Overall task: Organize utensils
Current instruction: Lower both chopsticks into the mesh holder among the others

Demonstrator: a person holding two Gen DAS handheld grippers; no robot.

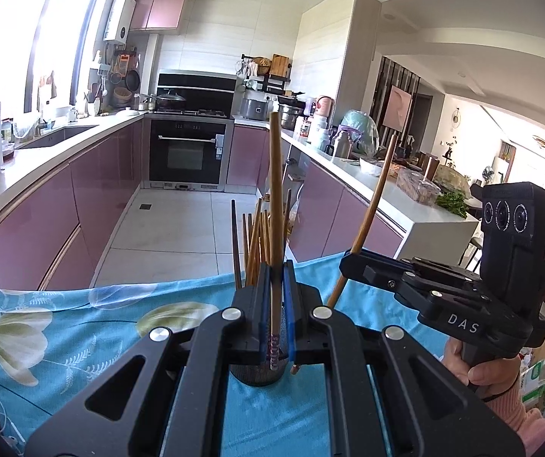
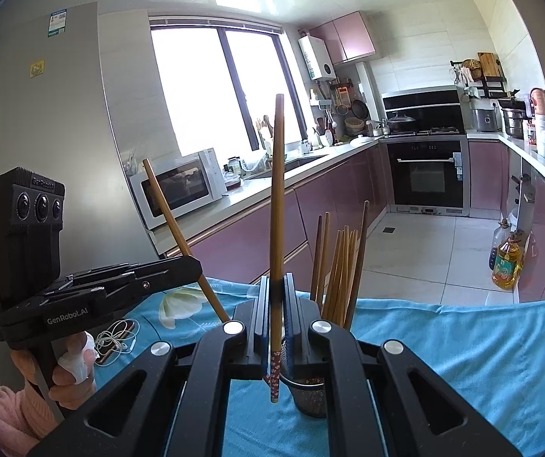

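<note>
My left gripper (image 1: 276, 272) is shut on a brown chopstick (image 1: 275, 198) that stands nearly upright, its patterned end pointing down. Just behind and below it a dark mesh holder (image 1: 257, 375) stands on the blue cloth, with several chopsticks (image 1: 255, 243) upright in it. To the right, my right gripper (image 1: 348, 261) is shut on a second chopstick (image 1: 373, 209) that leans right. In the right wrist view that gripper (image 2: 277, 283) clamps its chopstick (image 2: 277, 209) above and left of the mesh holder (image 2: 310, 394). The left gripper (image 2: 196, 266) holds its slanted chopstick (image 2: 173, 221) at the left.
A blue floral cloth (image 1: 82, 327) covers the table. White earphones and a phone (image 2: 116, 339) lie on its left part. Beyond the table edge are a tiled floor, pink cabinets and an oil bottle (image 2: 504, 262). A hand in a pink sleeve (image 1: 501, 392) holds the right gripper.
</note>
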